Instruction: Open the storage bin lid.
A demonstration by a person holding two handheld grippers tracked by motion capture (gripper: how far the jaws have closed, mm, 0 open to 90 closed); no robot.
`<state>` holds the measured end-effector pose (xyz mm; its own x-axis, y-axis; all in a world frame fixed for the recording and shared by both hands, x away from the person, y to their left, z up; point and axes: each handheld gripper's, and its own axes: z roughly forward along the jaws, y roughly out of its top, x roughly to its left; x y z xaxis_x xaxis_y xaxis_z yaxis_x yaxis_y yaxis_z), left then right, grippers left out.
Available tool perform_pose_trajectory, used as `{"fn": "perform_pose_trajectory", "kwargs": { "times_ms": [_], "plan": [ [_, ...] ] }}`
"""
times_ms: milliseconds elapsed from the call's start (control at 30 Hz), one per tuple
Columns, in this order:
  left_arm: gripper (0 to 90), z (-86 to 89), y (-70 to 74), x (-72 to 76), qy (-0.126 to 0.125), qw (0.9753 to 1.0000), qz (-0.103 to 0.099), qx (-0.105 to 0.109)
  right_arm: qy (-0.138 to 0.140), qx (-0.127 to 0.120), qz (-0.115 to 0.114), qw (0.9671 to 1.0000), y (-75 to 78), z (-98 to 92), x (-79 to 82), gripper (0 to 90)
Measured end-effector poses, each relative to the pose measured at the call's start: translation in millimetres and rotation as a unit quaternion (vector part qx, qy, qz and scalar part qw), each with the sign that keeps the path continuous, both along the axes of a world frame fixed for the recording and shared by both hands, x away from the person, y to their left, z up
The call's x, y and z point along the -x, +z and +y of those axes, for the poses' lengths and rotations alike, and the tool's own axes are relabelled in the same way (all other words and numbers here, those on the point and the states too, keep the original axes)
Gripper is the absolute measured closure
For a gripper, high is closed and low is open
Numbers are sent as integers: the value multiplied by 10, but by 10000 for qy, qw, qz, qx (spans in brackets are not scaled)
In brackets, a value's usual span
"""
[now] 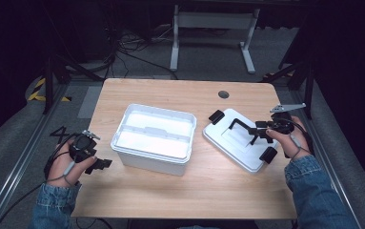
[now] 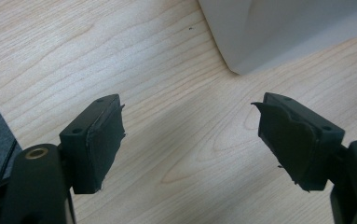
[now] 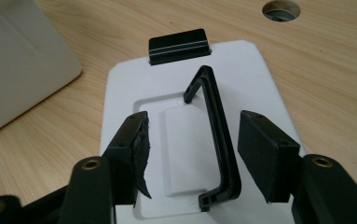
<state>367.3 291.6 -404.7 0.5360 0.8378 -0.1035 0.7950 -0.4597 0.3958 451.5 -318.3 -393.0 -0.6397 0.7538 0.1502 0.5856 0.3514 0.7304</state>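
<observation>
Right side of the bench: right tool (image 1: 266,136) sits over the white lid (image 1: 228,143), held by the person's right hand (image 1: 294,140).
Right tool state: jaws spread apart, one on each side of the lid's black handle (image 3: 218,144), not touching it as far as the right gripper view shows.
Lid: lies flat on the bench (image 1: 170,191), handle raised up off its recessed middle, a black latch (image 3: 179,45) at the far end from the tool and another black latch (image 1: 268,154) at the near end.
Left tool: left tool (image 1: 99,164) is near the bench's left edge, held in the left hand (image 1: 68,160), jaws wide open with nothing but bare wood between them.
Bin: open white bin (image 1: 152,138) stands just ahead of the left tool and off to its right, apart from it; its rounded corner (image 2: 241,60) pokes into the top of the left gripper view.
Bin vs lid: bin is left of the right tool, with a small gap of bench between bin and lid.
Other stuff: round cable hole (image 1: 223,94) in the bench beyond the right tool.
</observation>
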Motion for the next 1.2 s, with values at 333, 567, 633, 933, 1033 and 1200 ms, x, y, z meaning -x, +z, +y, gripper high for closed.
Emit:
{"fn": "perform_pose_trajectory", "kwargs": {
  "times_ms": [333,567,633,933,1033,1200],
  "plan": [
    [232,14,-1,22,42,10000,22,12,320,-16,-182,9993,157,151,181,434],
    [231,10,-3,19,18,10000,2,9,531,-37,-239,9983,216,259,305,431],
    [231,13,-4,20,27,10000,1,9,580,-46,-242,9980,227,284,342,430],
    [231,13,-3,20,13,10000,-15,14,750,-117,-198,9969,244,384,521,428],
    [231,11,-1,18,-6,10000,-16,12,815,-114,-158,9965,225,428,575,427],
    [230,9,-3,16,-1,10000,-17,6,952,-82,-122,9954,179,520,657,426]
  ]
}}
